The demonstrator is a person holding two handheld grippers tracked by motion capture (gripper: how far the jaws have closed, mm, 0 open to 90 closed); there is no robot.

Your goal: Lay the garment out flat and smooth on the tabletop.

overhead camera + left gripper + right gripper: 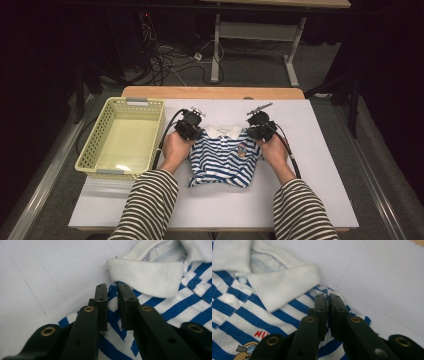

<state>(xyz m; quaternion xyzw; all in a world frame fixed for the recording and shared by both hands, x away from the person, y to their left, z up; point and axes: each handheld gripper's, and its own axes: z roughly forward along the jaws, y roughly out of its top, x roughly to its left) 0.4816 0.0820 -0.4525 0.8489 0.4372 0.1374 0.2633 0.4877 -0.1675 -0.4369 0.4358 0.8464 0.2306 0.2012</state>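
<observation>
A small blue-and-white striped polo shirt [224,157] with a white collar and a cartoon chest print lies folded on the white table [320,150], right of the yellow basket [123,137]. The left gripper [191,131] pinches its left shoulder fabric, jaws slightly parted; the right gripper [258,131] clamps the right shoulder.

Shirt [225,159] shoulders: being covered by both hands in the high view.
Chest print [247,347]: being cut off by the lower picture edge.
Print letters: being too small for reading.
</observation>
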